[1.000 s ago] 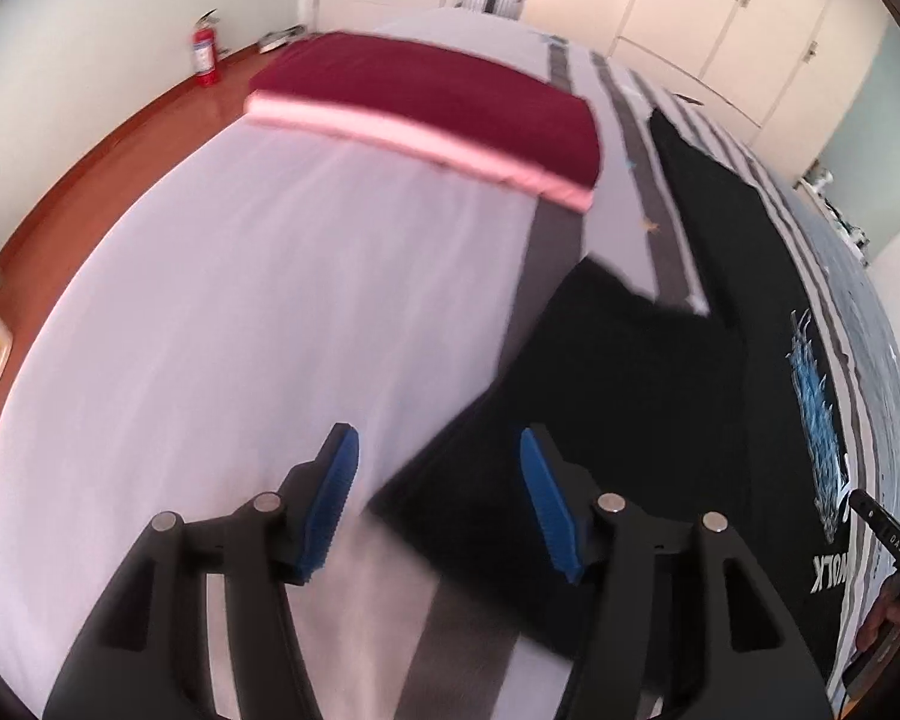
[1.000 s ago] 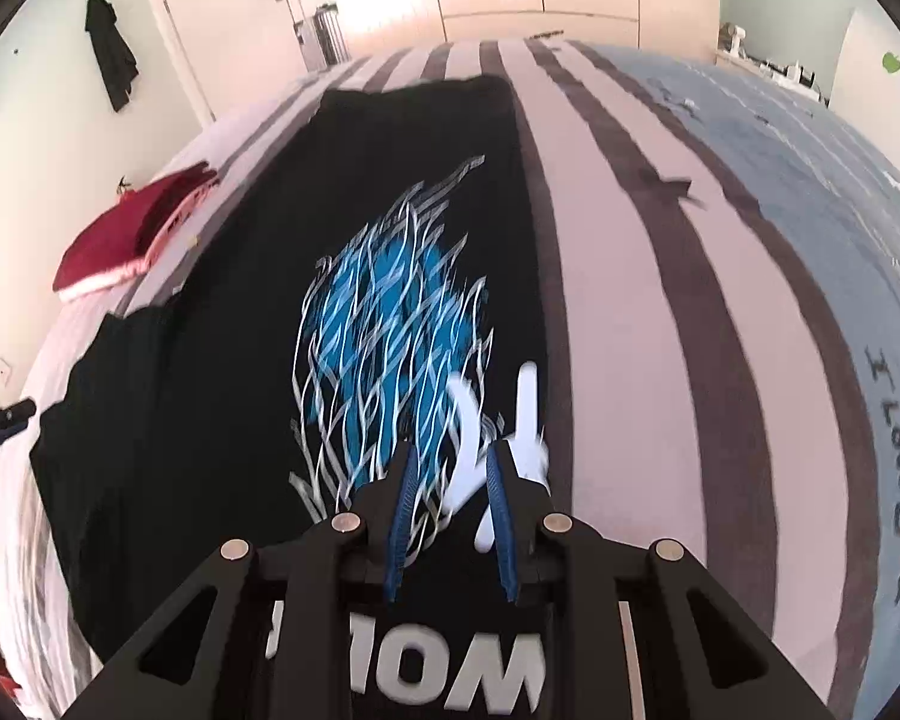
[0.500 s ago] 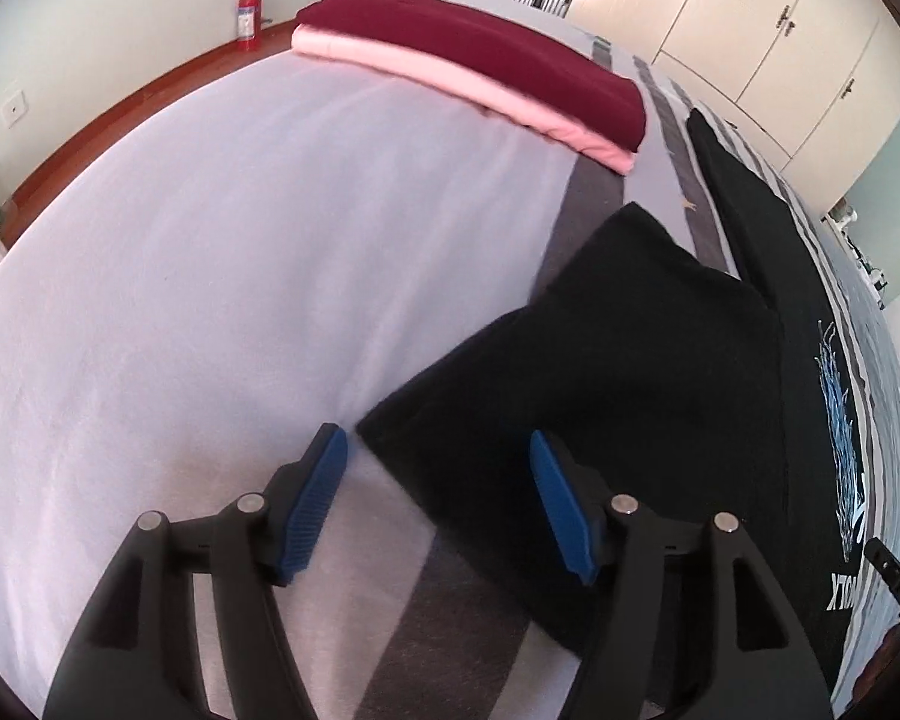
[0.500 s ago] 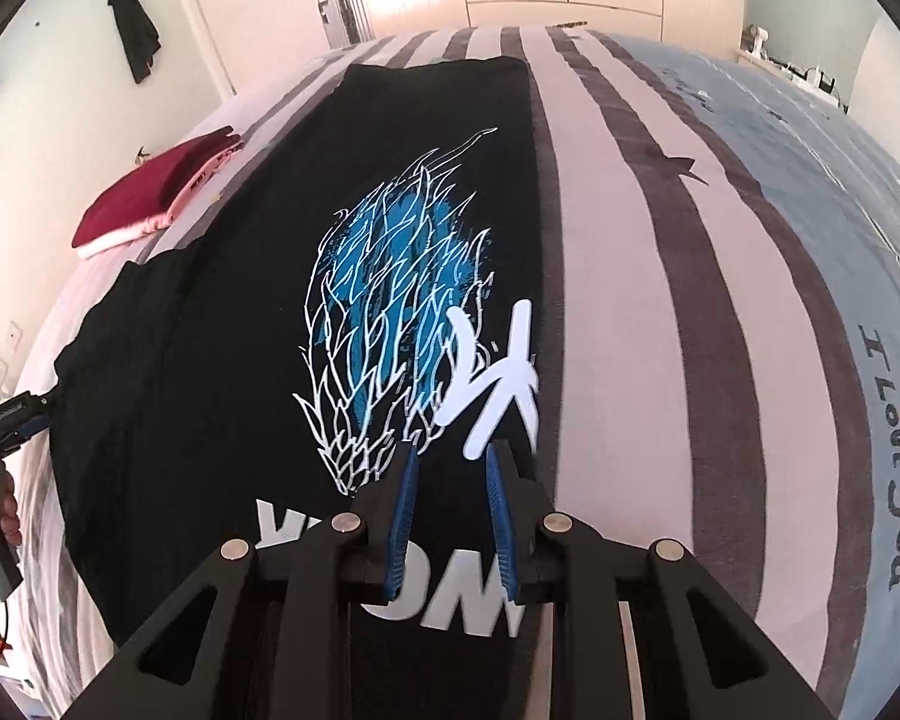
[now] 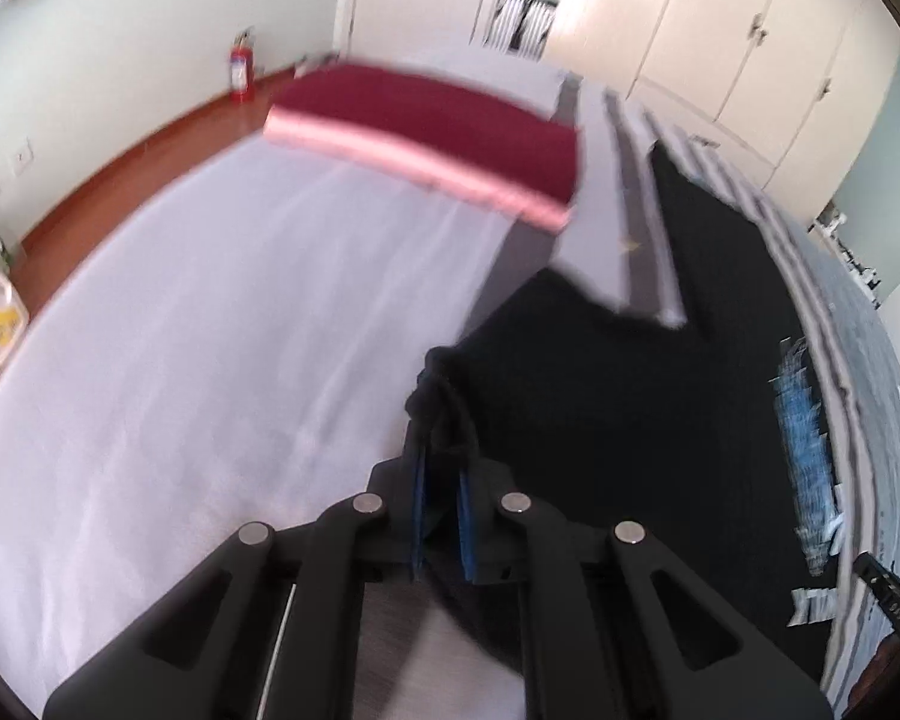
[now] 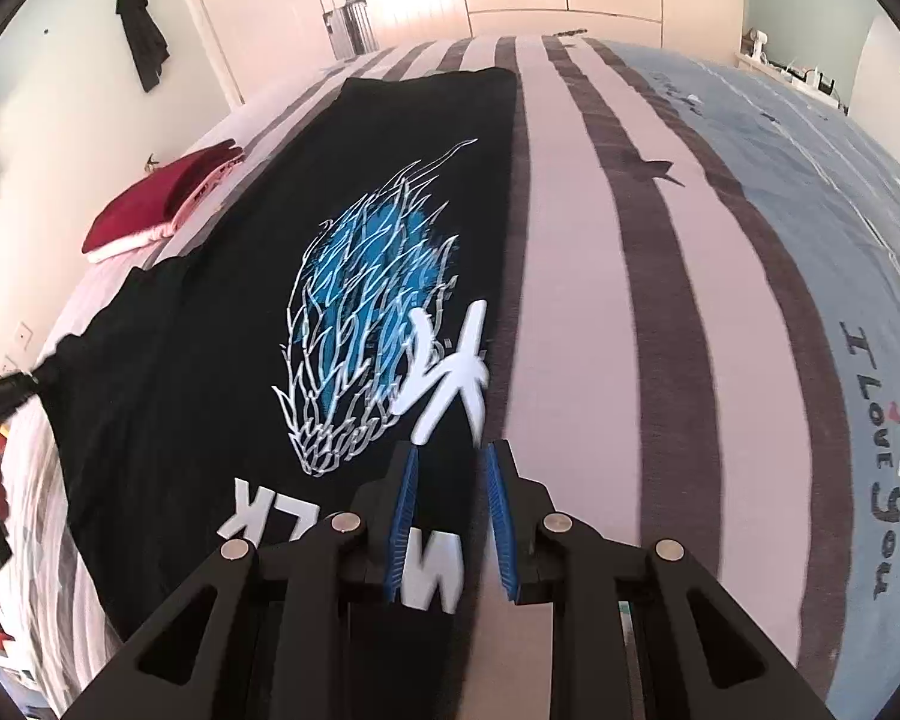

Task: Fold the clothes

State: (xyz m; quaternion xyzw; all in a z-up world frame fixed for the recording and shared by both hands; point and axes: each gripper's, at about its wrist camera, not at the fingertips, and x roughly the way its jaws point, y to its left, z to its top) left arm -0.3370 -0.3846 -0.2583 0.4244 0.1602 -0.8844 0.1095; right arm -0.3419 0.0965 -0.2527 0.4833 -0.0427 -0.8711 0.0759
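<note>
A black T-shirt (image 6: 222, 324) with a blue and white print lies spread on the striped bed; its right side is folded over. In the left wrist view my left gripper (image 5: 441, 468) is shut on the bunched end of the shirt's left sleeve (image 5: 444, 384) and lifts it off the sheet. In the right wrist view my right gripper (image 6: 450, 480) stands partly open, with a gap between its blue pads, over the shirt's folded right edge near the white lettering. The left gripper (image 6: 6, 387) shows at the far left there, holding the sleeve.
A stack of folded maroon and pink clothes (image 5: 432, 138) lies on the bed's far left part, also seen in the right wrist view (image 6: 162, 204). A fire extinguisher (image 5: 241, 72) stands by the wall. White wardrobes (image 5: 720, 30) line the far wall.
My left gripper has shut on the sleeve end and raised it. My right gripper has opened a little and drawn back toward the shirt's lettering.
</note>
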